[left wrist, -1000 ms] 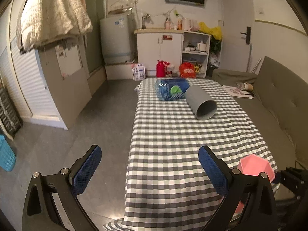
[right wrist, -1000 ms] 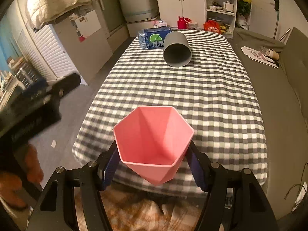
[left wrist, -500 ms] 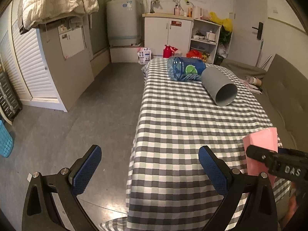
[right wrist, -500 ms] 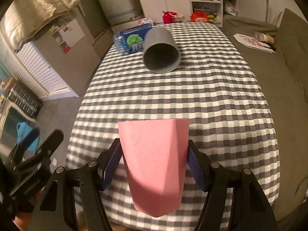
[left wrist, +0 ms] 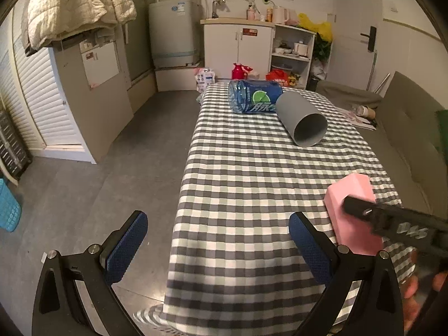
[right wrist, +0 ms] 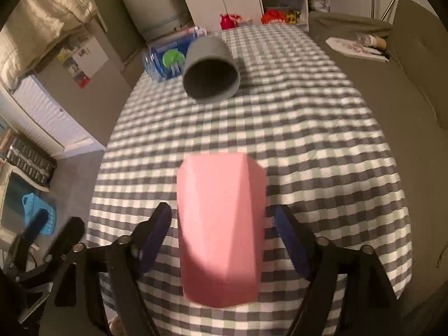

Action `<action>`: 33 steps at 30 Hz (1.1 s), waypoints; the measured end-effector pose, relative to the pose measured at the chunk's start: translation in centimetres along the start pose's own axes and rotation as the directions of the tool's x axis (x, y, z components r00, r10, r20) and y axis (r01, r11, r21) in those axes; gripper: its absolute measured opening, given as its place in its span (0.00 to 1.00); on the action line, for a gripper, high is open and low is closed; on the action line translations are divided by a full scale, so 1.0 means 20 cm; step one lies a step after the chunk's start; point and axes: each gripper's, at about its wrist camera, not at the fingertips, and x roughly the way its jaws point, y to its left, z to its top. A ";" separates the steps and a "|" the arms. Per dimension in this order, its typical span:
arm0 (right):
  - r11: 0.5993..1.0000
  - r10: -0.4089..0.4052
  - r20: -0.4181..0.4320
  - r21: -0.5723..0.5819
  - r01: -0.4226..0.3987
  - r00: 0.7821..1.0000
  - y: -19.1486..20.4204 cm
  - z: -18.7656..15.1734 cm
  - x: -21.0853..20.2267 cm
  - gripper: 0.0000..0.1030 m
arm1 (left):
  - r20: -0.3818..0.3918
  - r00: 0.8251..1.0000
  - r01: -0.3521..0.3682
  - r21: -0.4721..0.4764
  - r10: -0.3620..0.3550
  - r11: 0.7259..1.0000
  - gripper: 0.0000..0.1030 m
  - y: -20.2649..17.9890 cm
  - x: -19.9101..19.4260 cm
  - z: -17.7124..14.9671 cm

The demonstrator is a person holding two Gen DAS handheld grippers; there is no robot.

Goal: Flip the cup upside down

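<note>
A pink faceted cup [right wrist: 221,229] stands upside down on the checked tablecloth near the table's front edge, its closed base up. It also shows in the left wrist view [left wrist: 353,210] at the right, partly behind the right gripper's black body. My right gripper [right wrist: 222,240] has its jaws open on either side of the cup, with small gaps between the blue pads [right wrist: 154,235] and the cup walls. My left gripper [left wrist: 218,243] is open and empty, low at the table's front left corner.
A grey cup [right wrist: 211,70] lies on its side at the far part of the table [right wrist: 308,128], mouth towards me, beside a blue bottle pack [right wrist: 165,56]. A sofa [left wrist: 411,128] runs along the table's right side. Cabinets [left wrist: 238,47] stand behind.
The right gripper turned the pink cup from mouth-up to upside down, lowered it onto the cloth and opened its jaws. The left gripper stayed open and shifted slightly.
</note>
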 end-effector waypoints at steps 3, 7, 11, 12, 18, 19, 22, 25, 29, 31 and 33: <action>1.000 0.022 0.068 -0.016 -0.021 0.997 -0.03 0.00 -0.14 0.84 | 0.009 1.000 -0.011 0.007 0.011 1.000 1.00 -0.05 -0.05 0.01; 0.996 -0.012 0.166 -0.082 0.026 0.986 -0.08 -0.02 -0.33 0.84 | 0.027 1.000 0.012 0.004 -0.012 1.000 1.00 -0.16 -0.11 0.01; 0.983 -0.096 0.266 -0.128 0.134 0.959 -0.17 -0.08 -0.48 0.85 | 0.013 0.999 0.049 -0.003 -0.049 0.999 1.00 -0.27 -0.13 -0.01; 0.978 -0.118 0.284 -0.131 0.160 0.952 -0.19 -0.09 -0.51 0.86 | 0.008 0.998 0.060 -0.009 -0.060 0.998 1.00 -0.29 -0.13 -0.02; 0.968 -0.179 0.327 -0.112 0.226 0.928 -0.35 -0.16 -0.59 0.90 | -0.028 0.993 0.120 0.024 -0.119 0.993 1.00 -0.46 -0.11 -0.07; 0.969 -0.183 0.323 -0.101 0.226 0.928 -0.37 -0.16 -0.59 0.90 | -0.038 0.991 0.133 0.033 -0.132 0.991 1.00 -0.49 -0.10 -0.08; 0.973 -0.185 0.308 -0.075 0.217 0.933 -0.43 -0.17 -0.56 0.90 | -0.057 0.987 0.155 0.055 -0.152 0.986 1.00 -0.56 -0.08 -0.10; 0.976 -0.182 0.293 -0.064 0.209 0.939 -0.47 -0.18 -0.53 0.90 | -0.083 0.982 0.173 0.068 -0.167 0.983 1.00 -0.61 -0.03 -0.12; 0.977 -0.185 0.270 -0.052 0.206 0.945 -0.49 -0.20 -0.49 0.90 | -0.138 0.978 0.167 0.065 -0.156 0.984 0.99 -0.64 0.07 -0.17; 0.977 -0.187 0.258 -0.048 0.206 0.948 -0.51 -0.20 -0.47 0.90 | -0.157 0.974 0.175 0.050 -0.165 0.983 0.98 -0.64 0.11 -0.18; 0.977 -0.189 0.248 -0.044 0.206 0.950 -0.53 -0.21 -0.45 0.90 | -0.158 0.971 0.190 0.045 -0.181 0.981 0.89 -0.64 0.12 -0.20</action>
